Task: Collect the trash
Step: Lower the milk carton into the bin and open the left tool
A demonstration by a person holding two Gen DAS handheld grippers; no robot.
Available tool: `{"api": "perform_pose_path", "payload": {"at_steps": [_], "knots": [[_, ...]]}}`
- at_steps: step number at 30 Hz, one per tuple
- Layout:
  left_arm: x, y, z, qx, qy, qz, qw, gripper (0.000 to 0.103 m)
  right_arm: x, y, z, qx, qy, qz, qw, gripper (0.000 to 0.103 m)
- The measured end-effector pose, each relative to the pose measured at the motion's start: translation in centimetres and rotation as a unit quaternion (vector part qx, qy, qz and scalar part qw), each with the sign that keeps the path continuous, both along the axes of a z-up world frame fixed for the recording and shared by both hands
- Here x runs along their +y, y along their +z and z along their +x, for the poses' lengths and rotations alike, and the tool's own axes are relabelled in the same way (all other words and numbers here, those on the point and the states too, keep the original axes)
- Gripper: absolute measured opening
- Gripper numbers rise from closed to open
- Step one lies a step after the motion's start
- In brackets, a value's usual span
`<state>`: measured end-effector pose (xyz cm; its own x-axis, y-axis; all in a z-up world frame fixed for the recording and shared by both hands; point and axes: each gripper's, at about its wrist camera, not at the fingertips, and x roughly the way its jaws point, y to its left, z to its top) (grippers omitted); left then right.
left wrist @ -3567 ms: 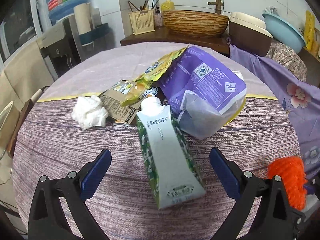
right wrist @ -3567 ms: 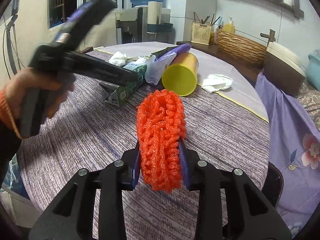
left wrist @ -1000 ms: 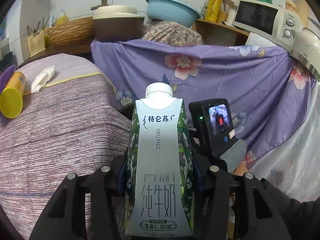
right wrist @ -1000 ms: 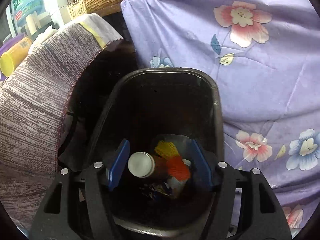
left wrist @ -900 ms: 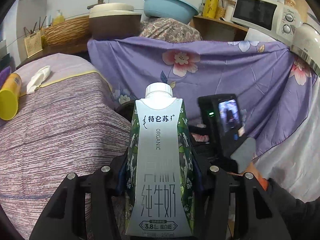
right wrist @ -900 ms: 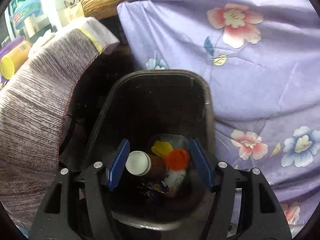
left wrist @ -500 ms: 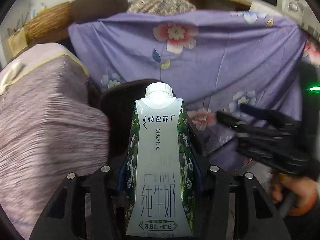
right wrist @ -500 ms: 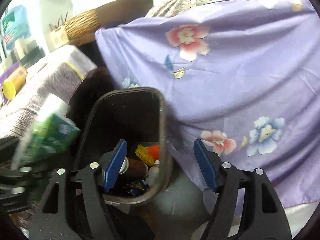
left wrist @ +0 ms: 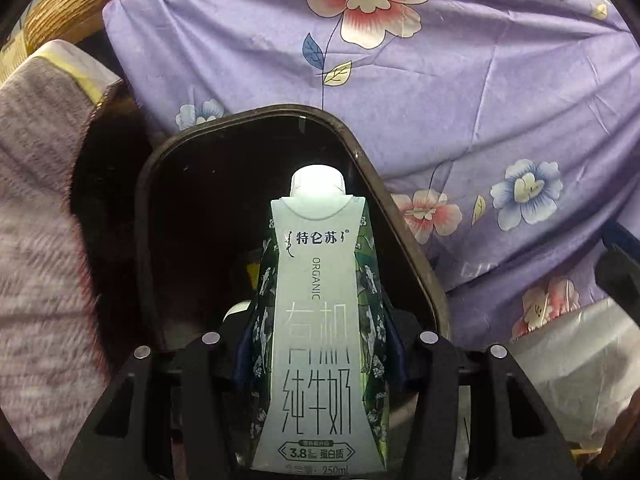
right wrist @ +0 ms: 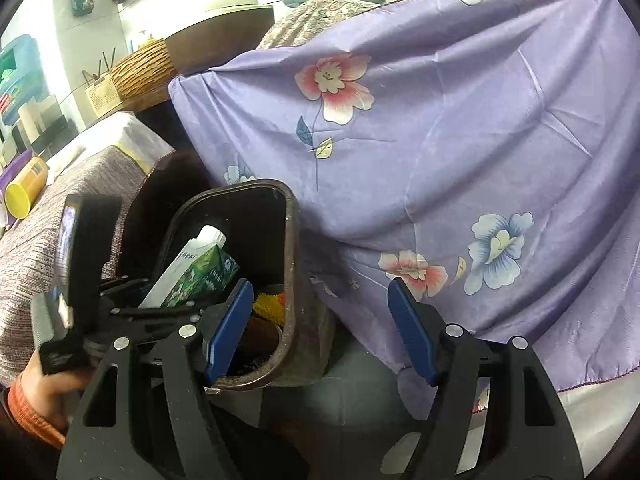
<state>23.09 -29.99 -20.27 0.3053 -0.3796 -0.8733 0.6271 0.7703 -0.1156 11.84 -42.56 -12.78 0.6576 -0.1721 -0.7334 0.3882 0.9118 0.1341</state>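
Observation:
A white and green milk carton [left wrist: 316,300] with a white cap stands upright between the blue pads of my left gripper [left wrist: 318,344], which is shut on it. The carton hangs inside the mouth of the dark trash bin [left wrist: 400,248], cap pointing in. In the right wrist view the same carton [right wrist: 196,268] tilts over the bin [right wrist: 290,280], above orange and yellow trash [right wrist: 268,304] at the bottom. My right gripper [right wrist: 320,330] is open and holds nothing, its left pad over the bin's right rim. A hand [right wrist: 44,384] holds the left gripper.
A purple floral cloth [right wrist: 440,120] hangs close behind and right of the bin. The table with its striped purple cover [left wrist: 36,240] drops off at the left, with a yellow can [right wrist: 26,190] lying on it. Pale floor [left wrist: 560,360] shows at lower right.
The left gripper has come down with the carton from beside the table to the bin's mouth. The right gripper has drawn back and to the right, from over the bin's inside to its right rim.

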Motion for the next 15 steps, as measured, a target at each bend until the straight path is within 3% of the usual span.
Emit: {"api": "perform_pose_path", "payload": {"at_steps": [2, 3, 5, 10, 15], "knots": [[-0.5, -0.1, 0.5, 0.0, -0.001, -0.004, 1.0, 0.055, -0.3, -0.1, -0.1, 0.002, -0.004, 0.003, 1.0, 0.07], [-0.6, -0.1, 0.7, -0.005, 0.002, -0.006, 1.0, 0.069, -0.4, -0.1, -0.1, 0.002, -0.005, 0.003, 1.0, 0.07], [-0.7, 0.2, 0.9, -0.023, 0.012, -0.009, 0.9996, 0.087, -0.5, -0.2, -0.2, 0.003, -0.007, 0.003, 1.0, 0.07], [0.0, 0.3, 0.7, -0.007, 0.014, -0.018, 0.9997, 0.089, -0.6, -0.2, -0.6, 0.004, -0.011, 0.005, 1.0, 0.07], [1.0, 1.5, -1.2, -0.026, 0.006, -0.022, 0.9994, 0.091, -0.5, 0.0, -0.4, 0.0, -0.013, 0.007, 1.0, 0.07]]}}
